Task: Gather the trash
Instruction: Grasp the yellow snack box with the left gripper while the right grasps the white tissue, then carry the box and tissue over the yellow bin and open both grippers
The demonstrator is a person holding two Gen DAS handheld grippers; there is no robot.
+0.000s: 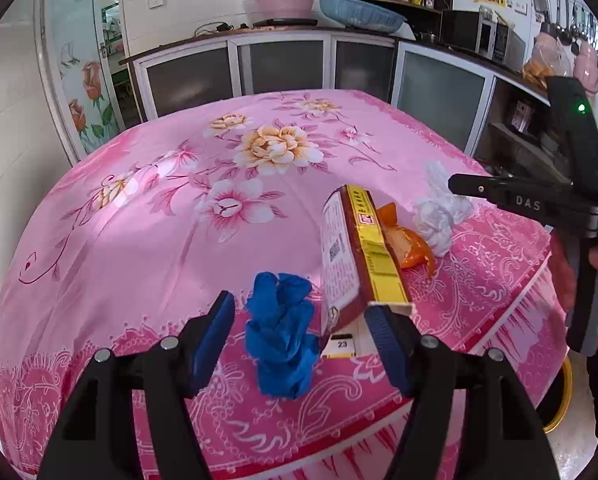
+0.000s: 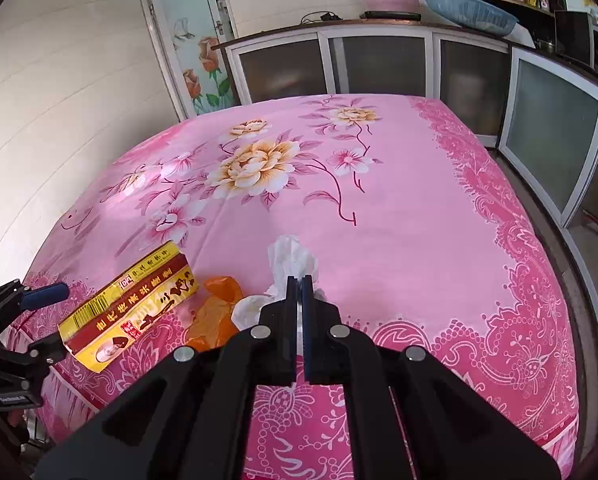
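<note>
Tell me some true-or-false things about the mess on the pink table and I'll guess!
1. A blue glove lies on the pink tablecloth. True.
2. The left hand-held gripper is squeezed shut. False: its jaws stand open, either side of the glove.
3. The right hand-held gripper is shut, pinching the white tissue. True.
4. The yellow and red box lies on the floor. False: it is on the table.
5. Orange peel lies between the box and the tissue. True.
</note>
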